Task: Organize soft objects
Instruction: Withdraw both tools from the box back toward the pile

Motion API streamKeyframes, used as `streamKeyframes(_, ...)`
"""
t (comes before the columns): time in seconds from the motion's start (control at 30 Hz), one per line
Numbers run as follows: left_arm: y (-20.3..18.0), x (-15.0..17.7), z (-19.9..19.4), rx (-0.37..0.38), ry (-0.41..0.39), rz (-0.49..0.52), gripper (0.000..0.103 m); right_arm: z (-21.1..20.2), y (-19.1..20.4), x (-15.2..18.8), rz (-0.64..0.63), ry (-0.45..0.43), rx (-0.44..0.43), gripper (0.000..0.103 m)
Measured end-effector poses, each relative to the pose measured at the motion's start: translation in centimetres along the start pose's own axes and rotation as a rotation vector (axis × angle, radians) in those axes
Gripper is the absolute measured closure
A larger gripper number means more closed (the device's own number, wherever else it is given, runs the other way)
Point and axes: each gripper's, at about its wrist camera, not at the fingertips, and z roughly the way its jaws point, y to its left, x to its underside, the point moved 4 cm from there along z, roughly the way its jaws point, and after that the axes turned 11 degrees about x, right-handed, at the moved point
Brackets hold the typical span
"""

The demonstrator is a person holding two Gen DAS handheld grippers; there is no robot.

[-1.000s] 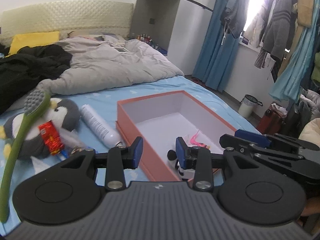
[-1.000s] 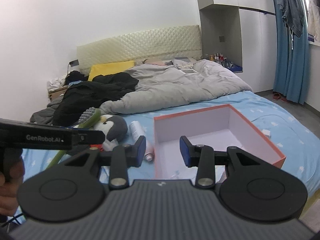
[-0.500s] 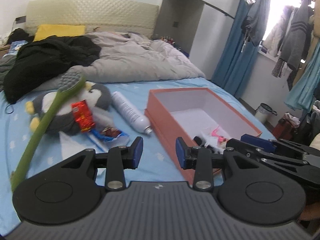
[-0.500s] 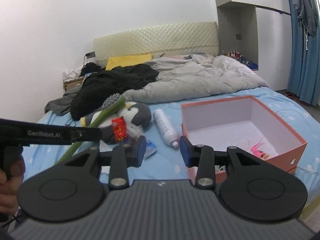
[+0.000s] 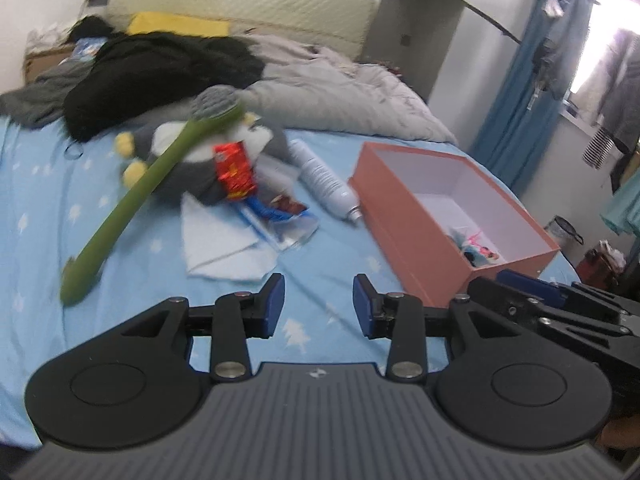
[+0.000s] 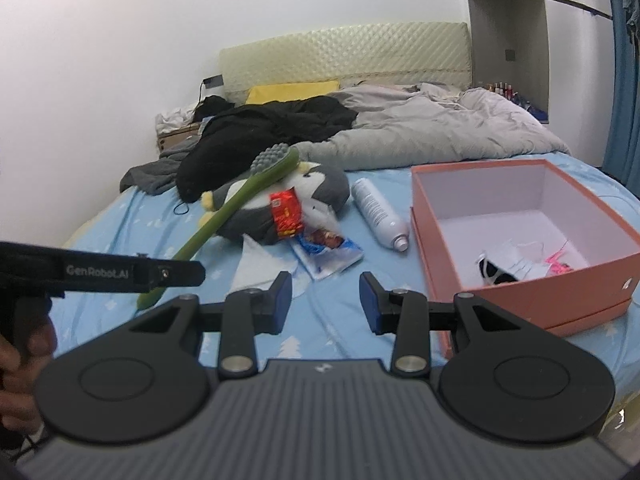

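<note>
Grey penguin plush (image 6: 280, 204) on blue sheet, left of pink box (image 6: 532, 276) — left gripper (image 5: 319, 304), right gripper (image 6: 326, 300) both wide apart, empty.

The penguin plush (image 5: 192, 168) is blurred and half hidden under the green brush (image 5: 136, 196) and red packet (image 5: 234, 170).

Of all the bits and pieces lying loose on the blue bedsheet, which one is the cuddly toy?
The grey-and-white penguin plush, with yellow feet. A green long-handled brush and a red snack packet lie across it; the white bottle lies beside it.
</note>
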Motion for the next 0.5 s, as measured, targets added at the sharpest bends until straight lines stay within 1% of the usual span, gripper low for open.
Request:
streamKeyframes(0.27, 3.2, 2.4, 0.2, -0.041, 0.009, -0.087, 0.057, 1.7, 1.3, 1.9, -0.018, 0.078, -0.013, 0.063)
streamKeyframes(0.5, 5.5, 2.8, 1.5, -0.066, 0.022, -0.133, 0.057, 3.5, 1.9, 2.1, -0.038, 0.101, -0.007, 0.063)
